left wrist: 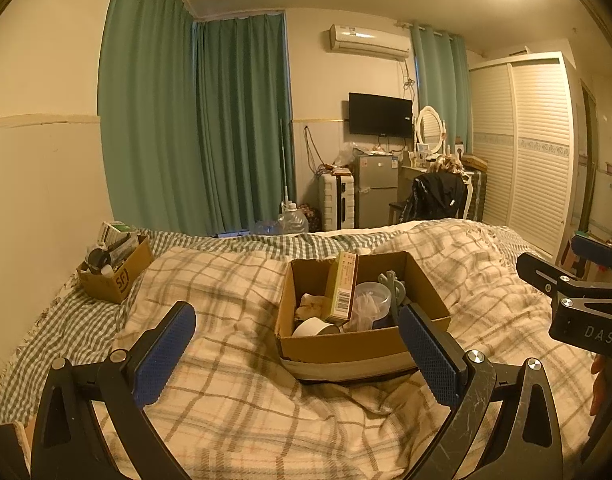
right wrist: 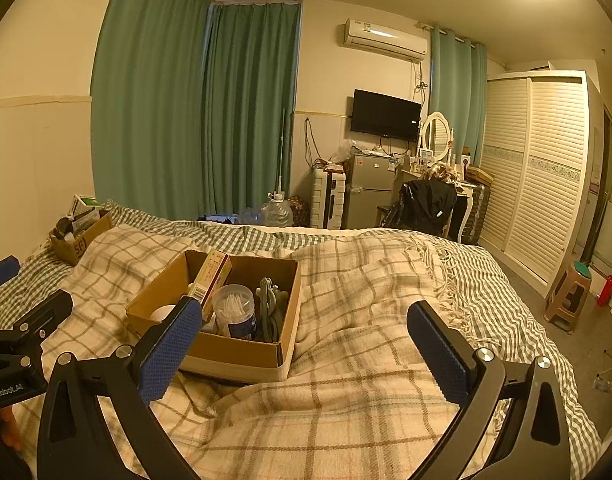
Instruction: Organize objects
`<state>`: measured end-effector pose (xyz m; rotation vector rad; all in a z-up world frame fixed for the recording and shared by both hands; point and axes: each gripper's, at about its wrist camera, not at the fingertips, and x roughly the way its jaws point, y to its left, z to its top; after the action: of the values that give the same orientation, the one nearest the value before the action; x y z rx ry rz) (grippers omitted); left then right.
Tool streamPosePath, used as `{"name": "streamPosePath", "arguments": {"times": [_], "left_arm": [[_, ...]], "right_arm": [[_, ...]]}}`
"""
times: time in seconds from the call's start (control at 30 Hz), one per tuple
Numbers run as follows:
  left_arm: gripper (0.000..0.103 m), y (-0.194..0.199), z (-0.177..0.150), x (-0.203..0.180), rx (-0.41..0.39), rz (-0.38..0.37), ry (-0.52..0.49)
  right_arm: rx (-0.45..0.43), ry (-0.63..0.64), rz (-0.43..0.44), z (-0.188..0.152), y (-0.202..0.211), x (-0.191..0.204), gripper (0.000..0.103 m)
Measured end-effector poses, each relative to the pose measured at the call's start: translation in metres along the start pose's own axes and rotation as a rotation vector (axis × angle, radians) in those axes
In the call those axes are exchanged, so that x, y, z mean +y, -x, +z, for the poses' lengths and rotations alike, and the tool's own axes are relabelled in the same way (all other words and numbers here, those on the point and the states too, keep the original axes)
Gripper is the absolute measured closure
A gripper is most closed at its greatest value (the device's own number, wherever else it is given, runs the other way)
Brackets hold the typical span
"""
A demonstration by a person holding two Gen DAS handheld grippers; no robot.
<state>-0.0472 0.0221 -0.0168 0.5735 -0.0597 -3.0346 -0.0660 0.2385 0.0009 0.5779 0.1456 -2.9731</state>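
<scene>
An open cardboard box (left wrist: pixel 358 346) sits on the plaid blanket in the middle of the bed; it also shows in the right wrist view (right wrist: pixel 241 350). It holds a tall yellow carton (left wrist: pixel 342 286), a clear tub of cotton swabs (right wrist: pixel 234 310), a grey-green hook-shaped item (right wrist: pixel 270 300) and a white roll (left wrist: pixel 314 327). A second box marked SF (left wrist: pixel 113 274) with several items stands at the far left by the wall. My left gripper (left wrist: pixel 297 344) is open and empty just before the near box. My right gripper (right wrist: pixel 306 340) is open and empty to the box's right.
The plaid blanket (right wrist: pixel 366 360) lies rumpled over a green checked sheet (left wrist: pixel 45 340). Past the bed are water jugs (right wrist: pixel 277 212), a suitcase, a small fridge (right wrist: pixel 370 192), a chair with a black jacket (right wrist: pixel 426 204) and a wardrobe. A plastic stool (right wrist: pixel 570 296) stands on the floor at right.
</scene>
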Motion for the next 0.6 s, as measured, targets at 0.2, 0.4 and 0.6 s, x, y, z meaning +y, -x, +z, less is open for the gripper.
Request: {"name": "streamPosePath", "arguments": {"times": [0.2,0.4,0.6], "left_arm": [[0.000,-0.0003,-0.0005,0.0005,0.003,0.003,-0.001],[0.000,-0.0002,-0.0011,0.0009,0.003,0.005,-0.002],[0.000,-0.0029,-0.0031,0.0027,0.015,0.009,0.001]], "right_arm": [[0.000,0.002,0.000,-0.0006,-0.0003,0.0002,0.000],[0.000,0.006,-0.005,-0.0027,-0.0012,0.0011,0.000],[0.004,0.008,-0.004,-0.0046,-0.0014,0.0019,0.000]]}}
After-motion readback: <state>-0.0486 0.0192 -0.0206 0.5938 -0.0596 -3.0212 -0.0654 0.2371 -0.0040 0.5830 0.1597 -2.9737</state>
